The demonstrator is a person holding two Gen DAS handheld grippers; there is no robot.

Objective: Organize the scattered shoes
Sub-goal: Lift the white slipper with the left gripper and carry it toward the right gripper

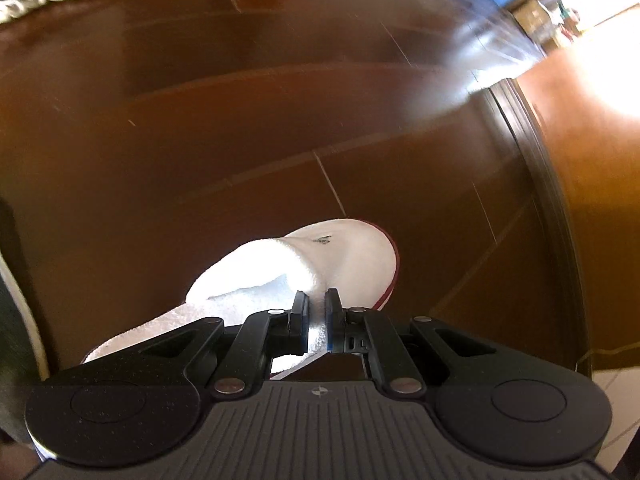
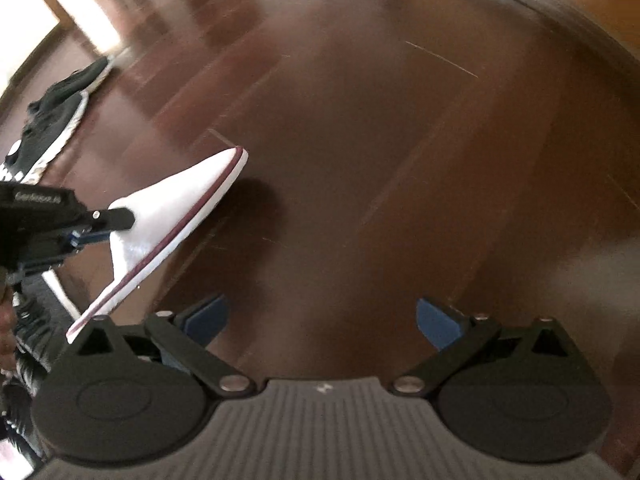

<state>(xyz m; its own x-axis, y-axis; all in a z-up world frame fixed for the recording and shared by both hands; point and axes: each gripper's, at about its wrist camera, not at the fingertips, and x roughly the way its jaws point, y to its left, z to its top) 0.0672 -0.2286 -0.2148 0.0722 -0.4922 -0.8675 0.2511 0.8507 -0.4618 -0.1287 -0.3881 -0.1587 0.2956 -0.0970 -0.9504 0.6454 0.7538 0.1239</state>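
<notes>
A white slipper point(image 1: 320, 264) with a maroon-edged sole is held clear of the wooden floor point(image 1: 240, 120) by the left hand-held gripper point(image 1: 317, 316), whose pads are pinched narrow on the fleecy collar of its opening. The right hand-held gripper point(image 2: 320, 320) is spread wide and holds nothing. The carry is probably best done with the pinch kept firm and the toe kept level, since only soft fabric is gripped; the slipper is best lowered sole-first, perhaps near the dark sneakers point(image 2: 56, 116) lying well apart at the left.
</notes>
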